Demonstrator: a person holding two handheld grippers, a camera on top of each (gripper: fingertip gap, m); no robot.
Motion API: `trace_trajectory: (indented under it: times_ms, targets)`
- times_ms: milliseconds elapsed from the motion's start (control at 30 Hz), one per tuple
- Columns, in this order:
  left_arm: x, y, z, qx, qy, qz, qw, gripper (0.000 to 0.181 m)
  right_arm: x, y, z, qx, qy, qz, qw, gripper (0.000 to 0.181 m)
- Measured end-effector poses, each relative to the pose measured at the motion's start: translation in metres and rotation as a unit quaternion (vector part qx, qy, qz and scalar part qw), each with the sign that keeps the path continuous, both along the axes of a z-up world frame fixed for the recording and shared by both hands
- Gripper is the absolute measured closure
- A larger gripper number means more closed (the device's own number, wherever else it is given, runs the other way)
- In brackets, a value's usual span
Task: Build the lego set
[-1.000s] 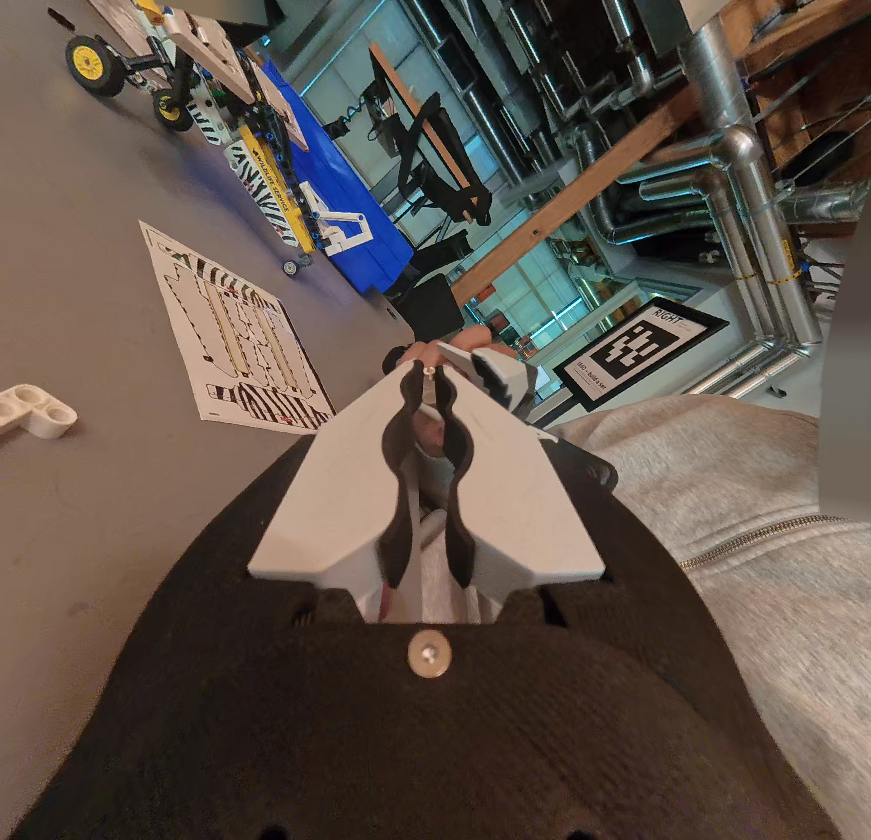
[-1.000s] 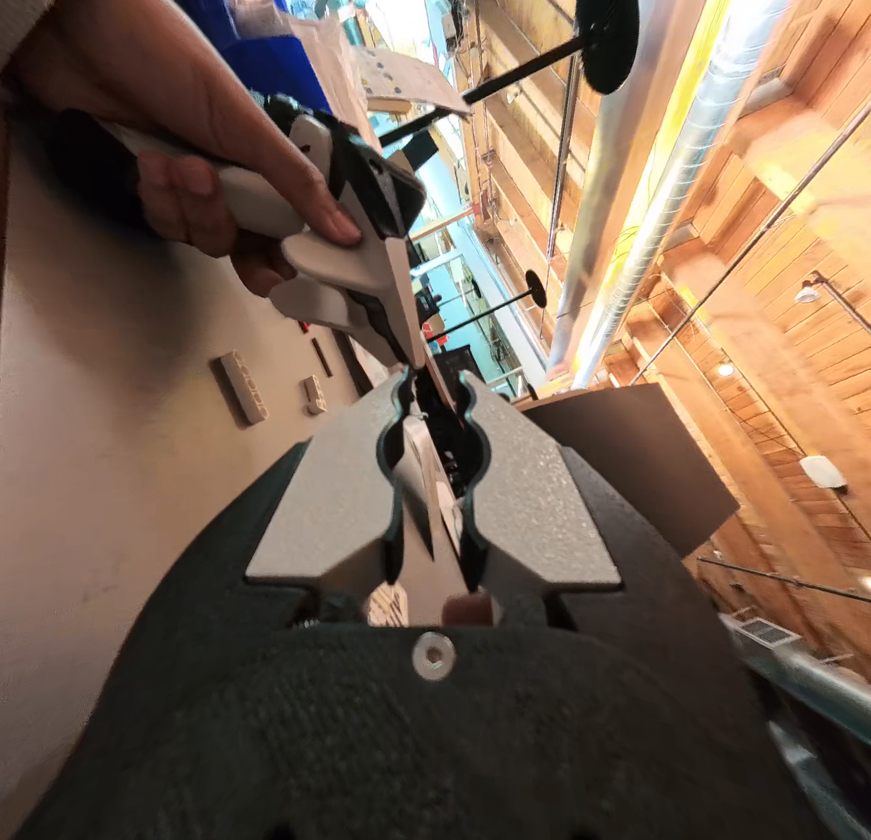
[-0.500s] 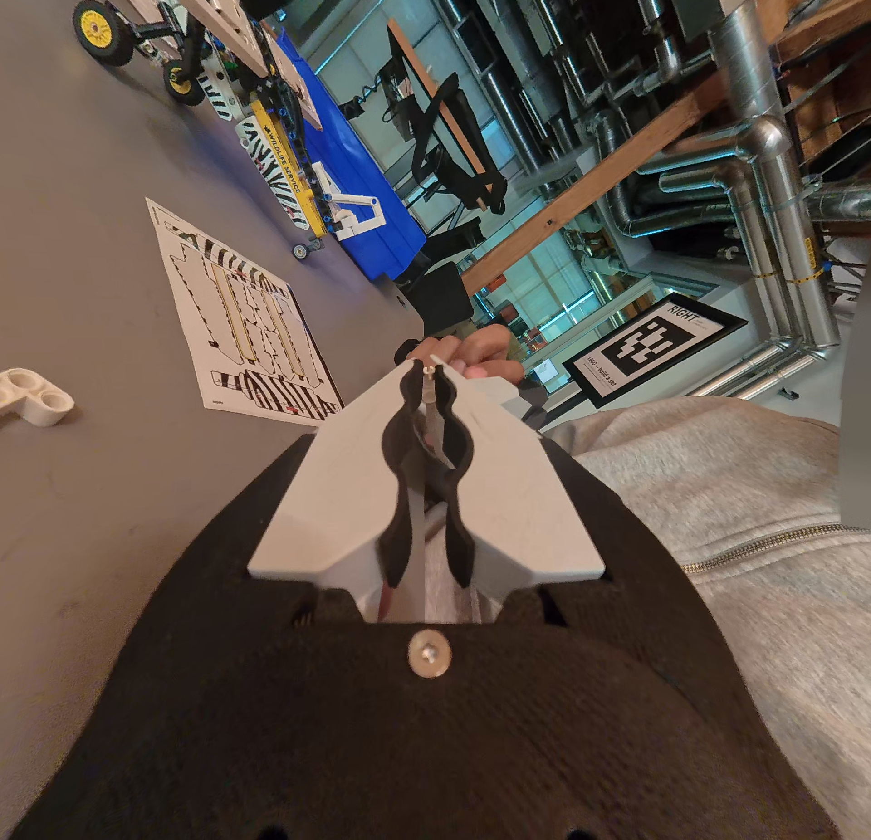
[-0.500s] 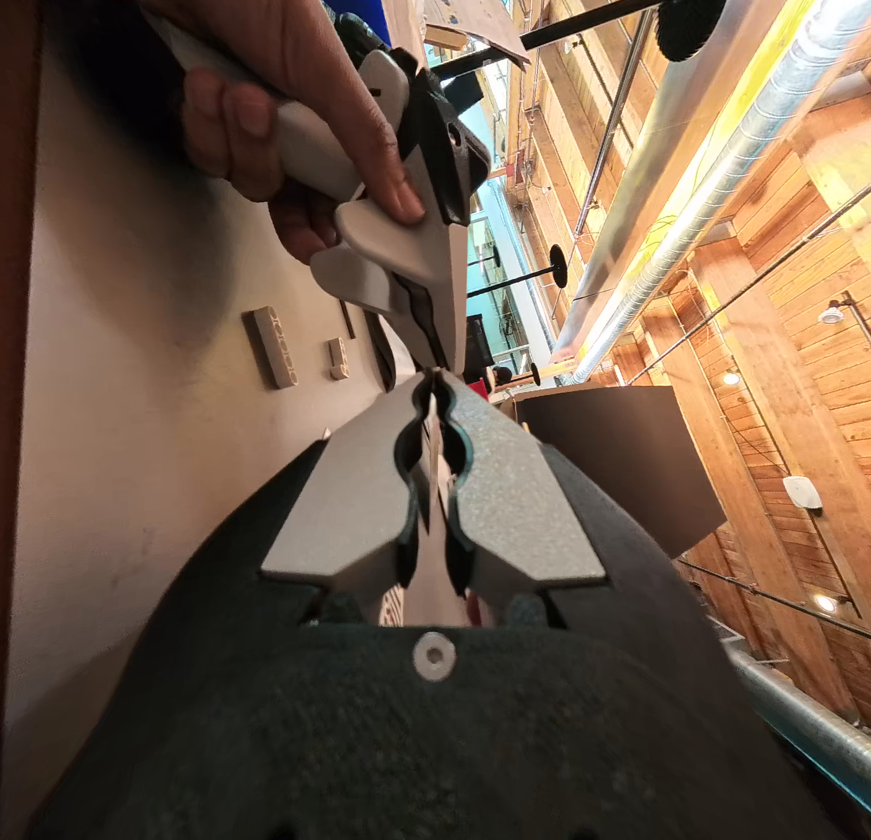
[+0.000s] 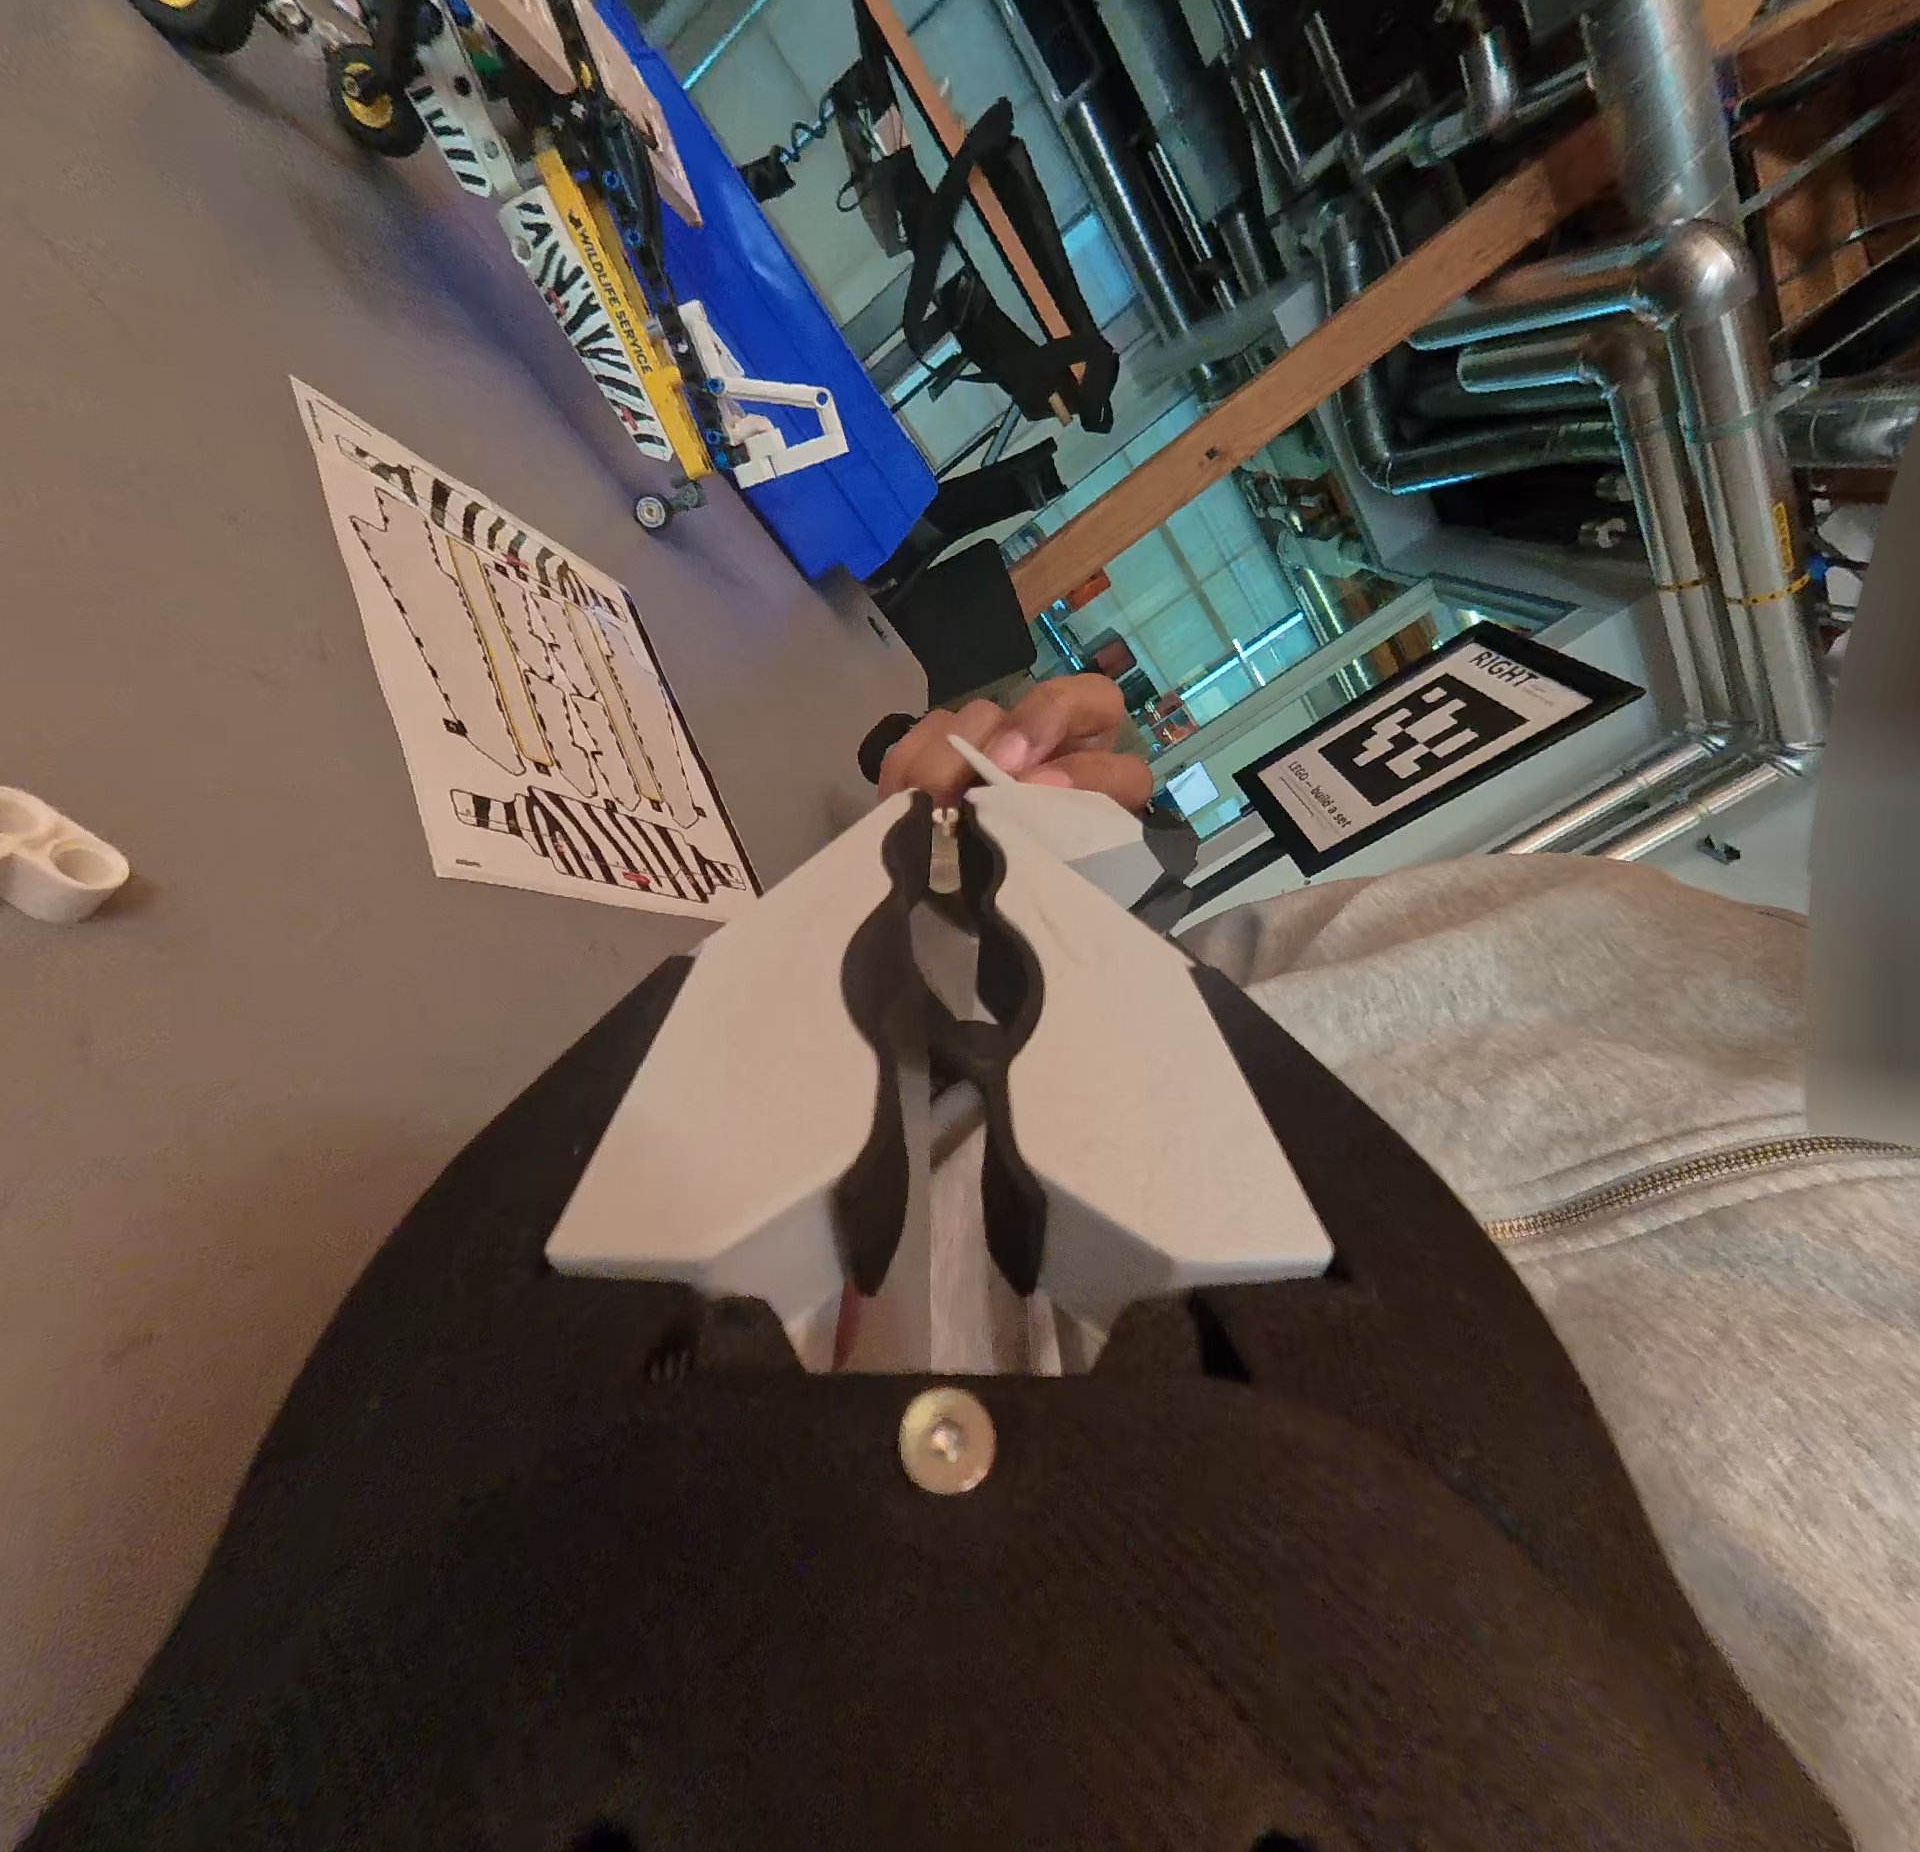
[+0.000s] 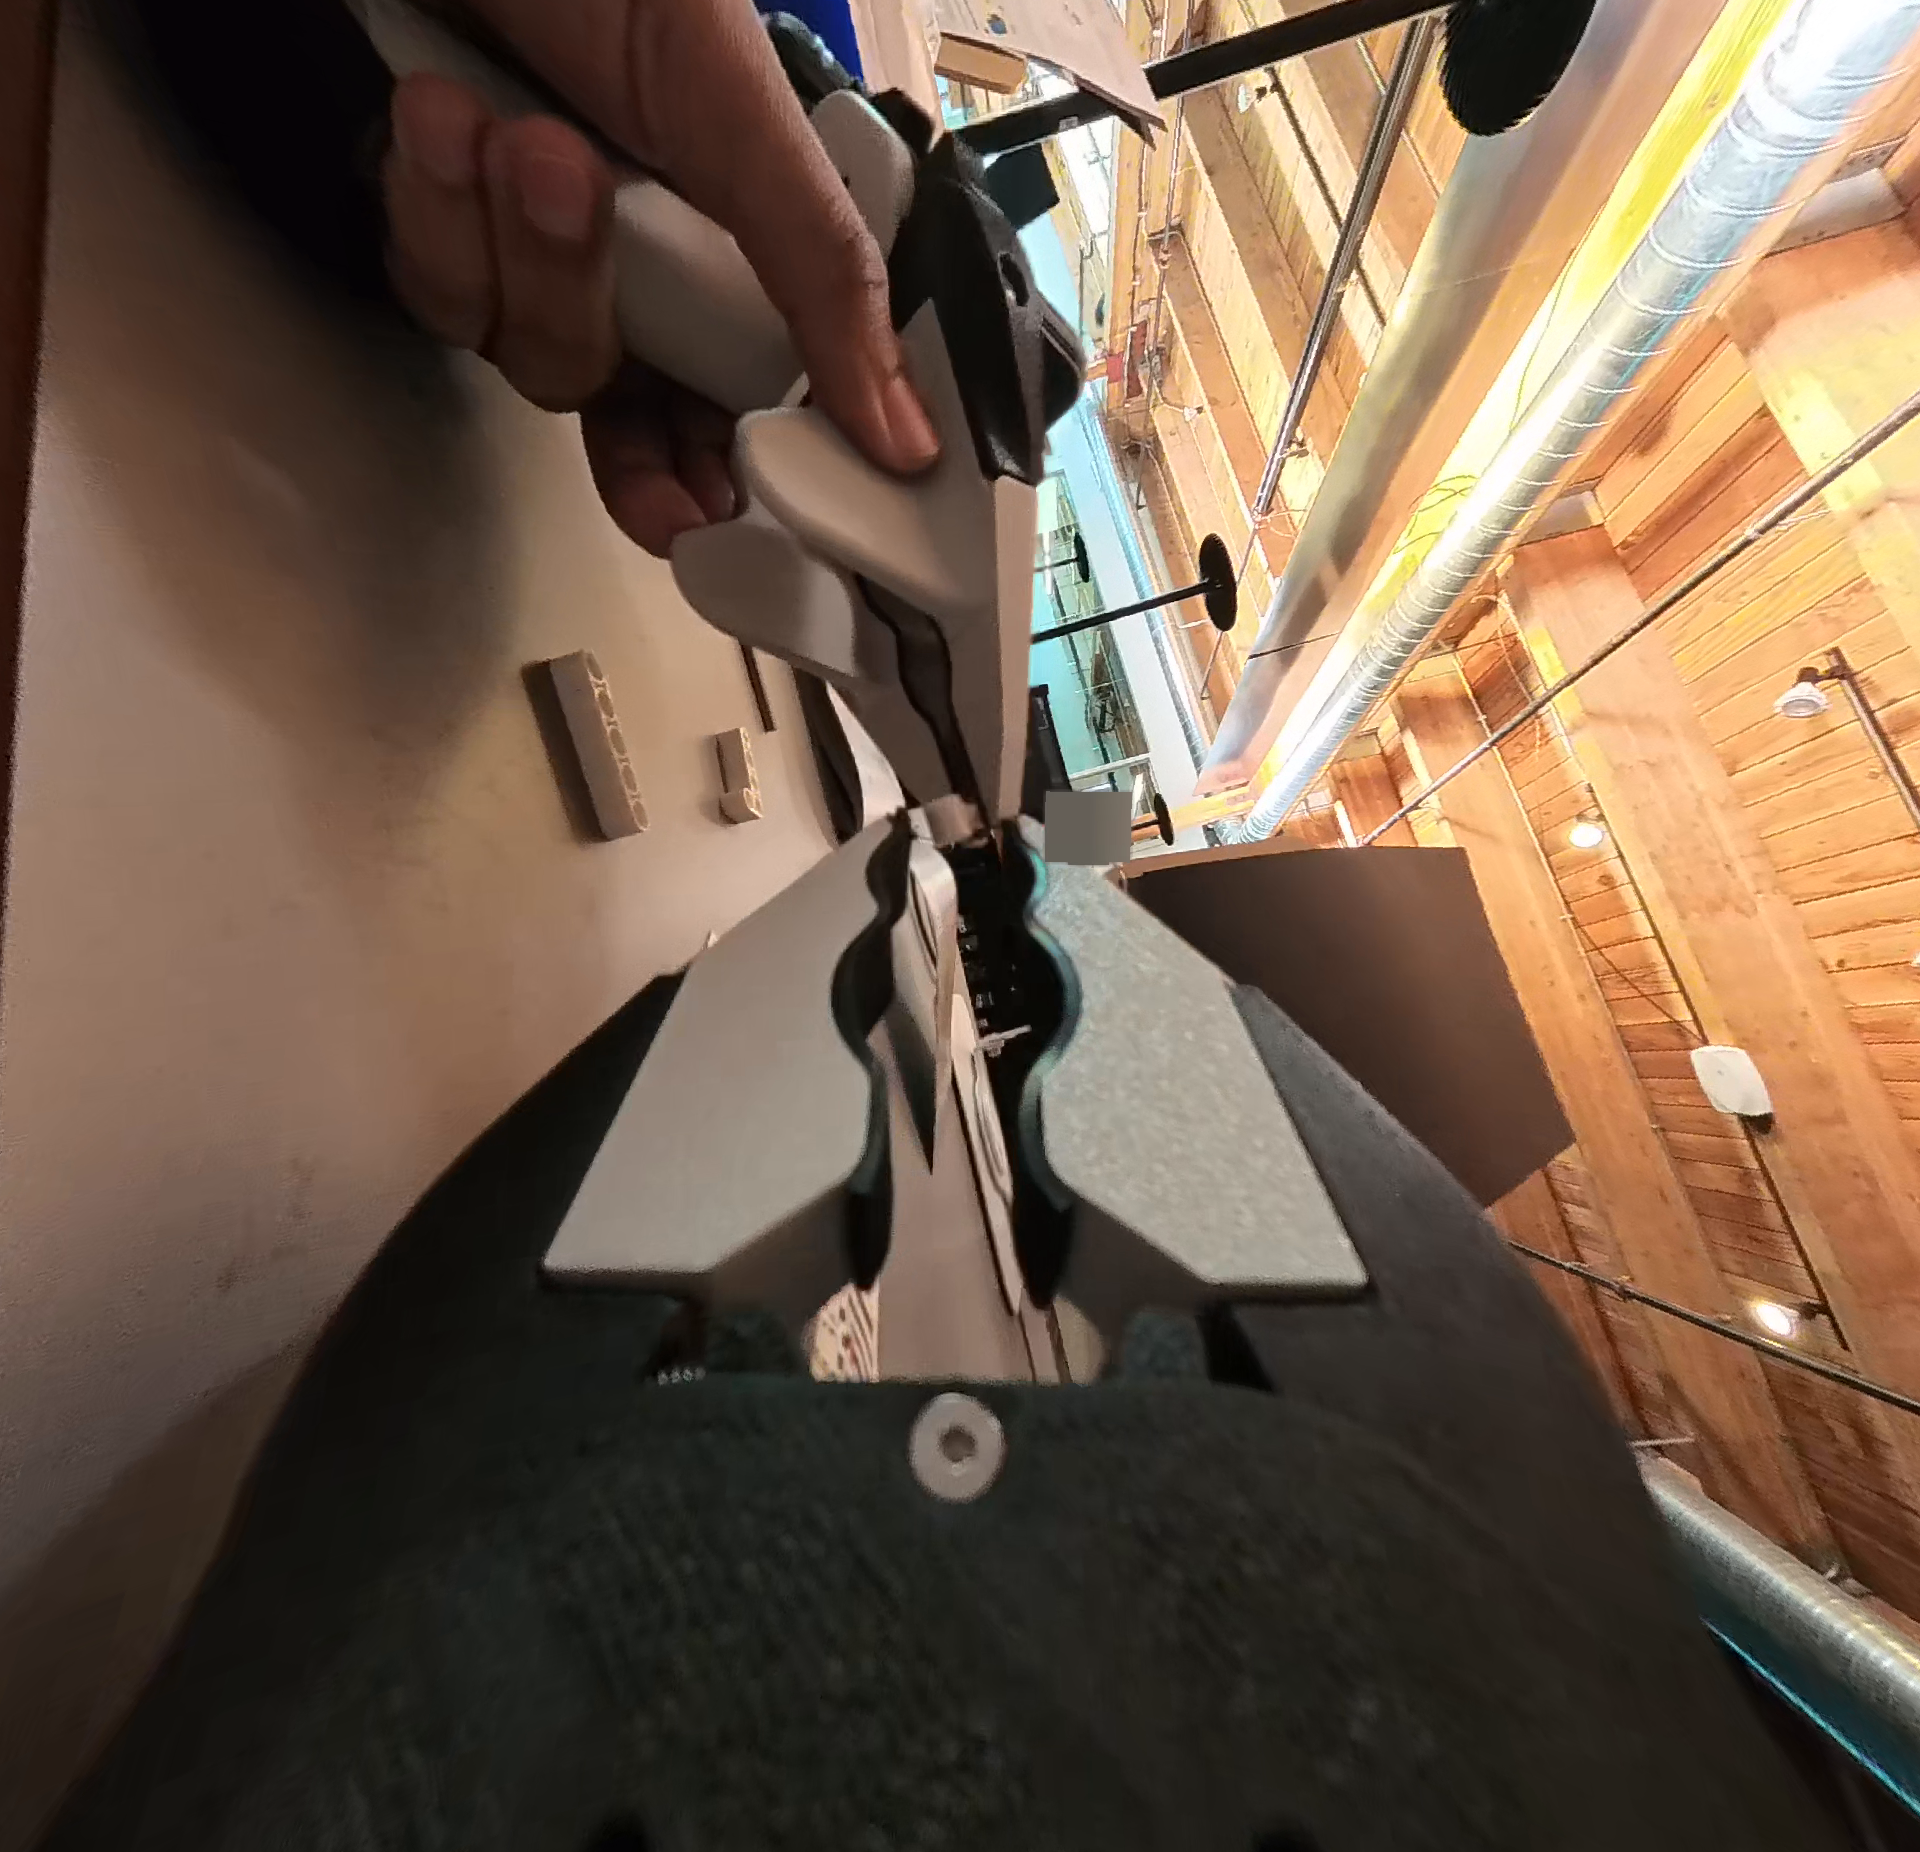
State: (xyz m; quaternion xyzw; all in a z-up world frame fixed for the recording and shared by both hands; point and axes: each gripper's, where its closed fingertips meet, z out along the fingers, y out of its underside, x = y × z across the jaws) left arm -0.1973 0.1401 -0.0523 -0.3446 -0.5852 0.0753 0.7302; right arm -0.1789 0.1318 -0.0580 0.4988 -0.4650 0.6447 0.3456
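Left wrist view: the left gripper pinches a small pale pin above the table's edge, tip to tip with the right gripper, whose narrow jaws hold a thin pale piece. Likely step: joining them; next calls for careful alignment.

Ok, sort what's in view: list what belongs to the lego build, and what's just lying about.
Belongs to the build:
small pale pin in the left hand-held gripper
right hand-held gripper
half-built vehicle
sticker sheet
white beam
two pale beams

Lying about:
blue bin
marker board
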Motion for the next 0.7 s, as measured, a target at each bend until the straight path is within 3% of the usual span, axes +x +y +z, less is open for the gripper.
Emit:
trace_trajectory:
  times_ms: [467, 600, 700]
  targets:
    - [0.001, -0.001, 0.001, 0.011, 0.005, -0.001, 1.000, 0.176, -0.001, 0.000, -0.001, 0.021, -0.010, -0.001, 1.000, 0.176]
    - [0.005, -0.005, 0.010, 0.023, 0.036, 0.004, 0.999, 0.162, 0.001, 0.002, -0.002, 0.069, -0.063, 0.028, 0.995, 0.175]
    - [0.011, -0.002, 0.021, 0.039, 0.075, -0.016, 0.996, 0.161, 0.003, 0.004, -0.004, 0.153, -0.149, 0.073, 0.974, 0.175]
